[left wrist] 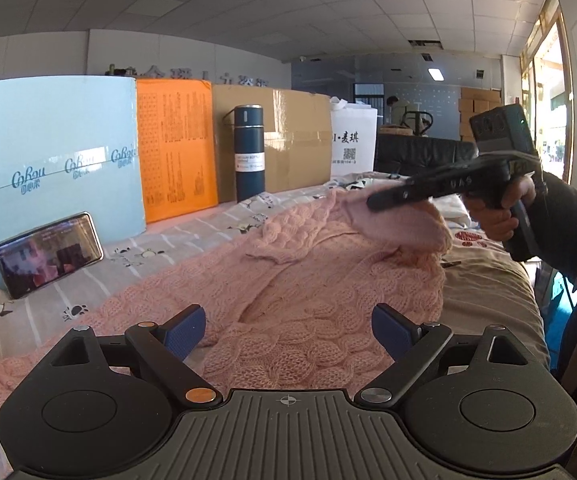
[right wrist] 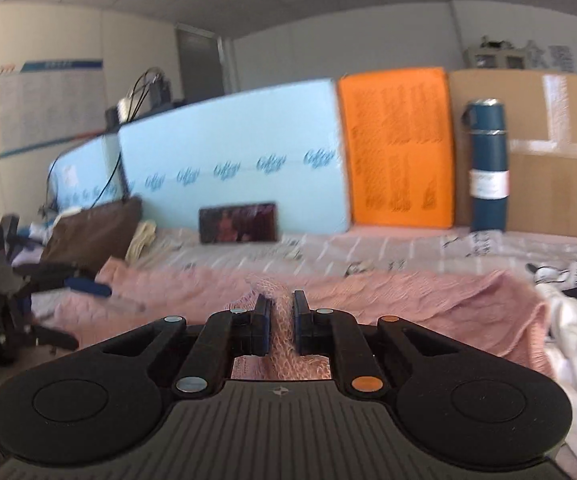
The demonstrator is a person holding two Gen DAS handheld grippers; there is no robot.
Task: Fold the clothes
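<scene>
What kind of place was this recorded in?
Probably an office or storeroom with a makeshift folding surface: a tiled drop ceiling, stacked brown cardboard boxes, and a patterned grey bedsheet under the pink knitted sweater.

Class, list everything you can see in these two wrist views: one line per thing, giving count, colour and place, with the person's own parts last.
sweater: one, pink cable knit, spread over the bed
bed sheet: one, grey striped with cartoon prints, under the sweater
phone: one, black, screen lit, leaning on the blue box
blue box: one, light blue, behind the bed
orange box: one, beside the blue box
cardboard box: one, brown, behind the bottle
bottle: one, dark teal, upright by the boxes
white bag: one, printed, right of the cardboard
left tongs: open above the sweater
right tongs: shut on sweater fabric
hand: one, holding the right tongs' handle
</scene>
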